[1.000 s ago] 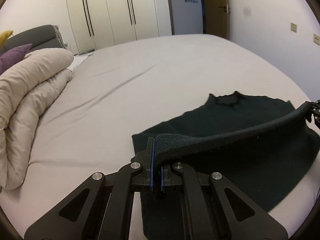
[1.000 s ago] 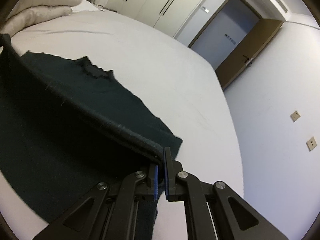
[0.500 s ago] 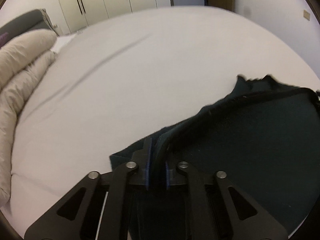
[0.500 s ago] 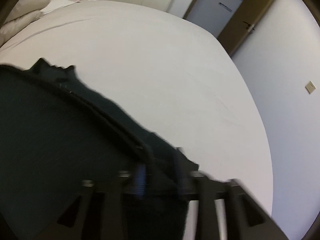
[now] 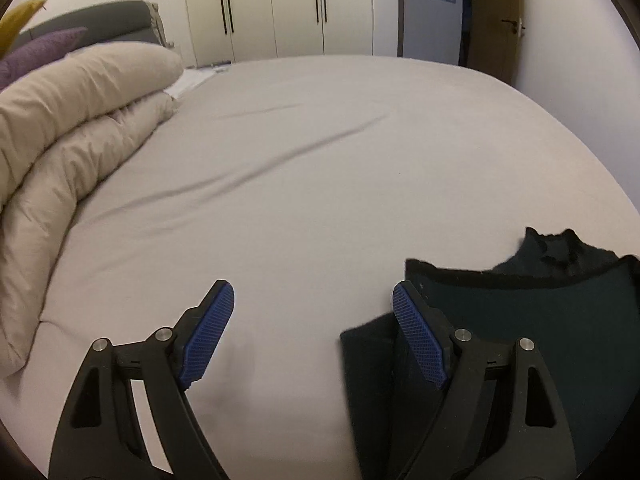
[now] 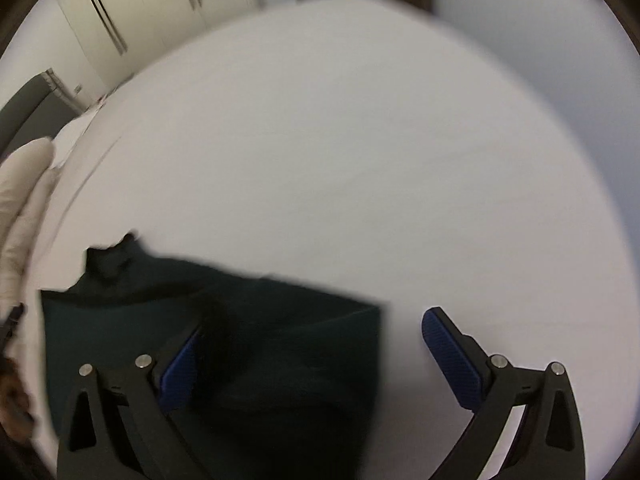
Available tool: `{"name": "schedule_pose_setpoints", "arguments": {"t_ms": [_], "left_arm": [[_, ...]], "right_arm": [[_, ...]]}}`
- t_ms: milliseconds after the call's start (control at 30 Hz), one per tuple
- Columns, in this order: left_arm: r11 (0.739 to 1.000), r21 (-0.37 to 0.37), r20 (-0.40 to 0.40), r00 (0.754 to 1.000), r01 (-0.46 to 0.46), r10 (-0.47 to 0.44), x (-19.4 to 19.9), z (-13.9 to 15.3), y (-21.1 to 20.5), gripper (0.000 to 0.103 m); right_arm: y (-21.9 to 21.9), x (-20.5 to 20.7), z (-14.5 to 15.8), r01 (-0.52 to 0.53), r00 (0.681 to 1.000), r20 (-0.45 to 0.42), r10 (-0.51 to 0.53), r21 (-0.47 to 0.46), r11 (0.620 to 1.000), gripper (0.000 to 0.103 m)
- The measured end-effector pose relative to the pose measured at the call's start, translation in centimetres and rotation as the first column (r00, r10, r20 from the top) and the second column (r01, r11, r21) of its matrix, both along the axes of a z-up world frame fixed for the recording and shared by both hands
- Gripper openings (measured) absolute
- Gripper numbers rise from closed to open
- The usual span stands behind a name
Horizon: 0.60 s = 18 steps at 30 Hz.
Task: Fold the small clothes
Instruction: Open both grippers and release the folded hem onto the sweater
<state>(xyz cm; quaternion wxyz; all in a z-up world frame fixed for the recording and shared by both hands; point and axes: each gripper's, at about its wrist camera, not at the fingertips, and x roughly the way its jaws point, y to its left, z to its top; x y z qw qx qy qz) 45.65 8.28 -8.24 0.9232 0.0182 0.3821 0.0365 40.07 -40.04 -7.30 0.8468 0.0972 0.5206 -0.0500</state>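
A dark green knit garment (image 5: 540, 320) lies folded on the pale grey bed sheet (image 5: 320, 160), its collar at the far edge. It also shows in the right wrist view (image 6: 260, 340), blurred. My left gripper (image 5: 312, 316) is open and empty, just left of the garment's left edge, with its right finger over the cloth. My right gripper (image 6: 316, 344) is open and empty over the garment's right edge, with its left finger above the cloth and its right finger above bare sheet.
A rolled beige duvet (image 5: 72, 140) lies along the left side of the bed, with a purple pillow (image 5: 36, 56) and grey headboard (image 5: 92, 24) behind it. White wardrobes (image 5: 280, 4) and a door (image 5: 496, 16) stand beyond the bed.
Both grippers carried the garment's lifted edge forward over the rest of it, then opened and let go. The garment now lies folded on the sheet.
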Motion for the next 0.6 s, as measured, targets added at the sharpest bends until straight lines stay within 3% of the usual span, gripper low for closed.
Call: {"name": "schedule_pose_setpoints", "arguments": {"t_ms": [100,200,267,367,467,500,600], "left_arm": [[1.0,-0.01,0.015,1.0,0.011,-0.011,-1.5,0.0,-0.9,0.082],[0.999,-0.019,0.027,0.998,0.049,-0.049,-2.9,0.0,-1.8,0.082],[0.997,-0.021,0.039,0.997,0.074,-0.073,-6.4,0.5,-0.9,0.082],[0.993,-0.016,0.036,0.993,0.117,-0.116,-7.7,-0.1,-2.0,0.082],[0.989,-0.005,0.011,0.989,0.146,-0.146,-9.9,-1.3,-4.6,0.082],[0.989,0.001,0.008,0.989,0.147,-0.147,-10.2,-1.7,-5.0,0.082],[0.995,-0.013,0.005,0.995,0.101,-0.1,-11.8,-2.6,-4.4,0.082]], "right_arm": [[0.1,1.6,-0.5,0.052,0.996,-0.066,-0.052,0.007,0.999,0.103],[-1.5,2.3,-0.4,0.149,0.988,-0.057,-0.141,0.184,0.971,0.103],[-2.3,2.5,0.0,0.174,0.985,-0.047,-0.167,0.288,0.942,0.103],[-2.7,1.7,1.8,0.182,0.977,0.062,-0.206,0.266,0.947,0.103],[-4.0,0.8,2.2,0.253,0.958,0.081,-0.276,0.22,0.942,0.102],[-4.2,0.2,2.7,0.258,0.955,0.096,-0.28,0.193,0.947,0.097],[-3.0,-2.0,4.5,0.197,0.963,0.169,-0.21,0.09,0.976,0.088]]}}
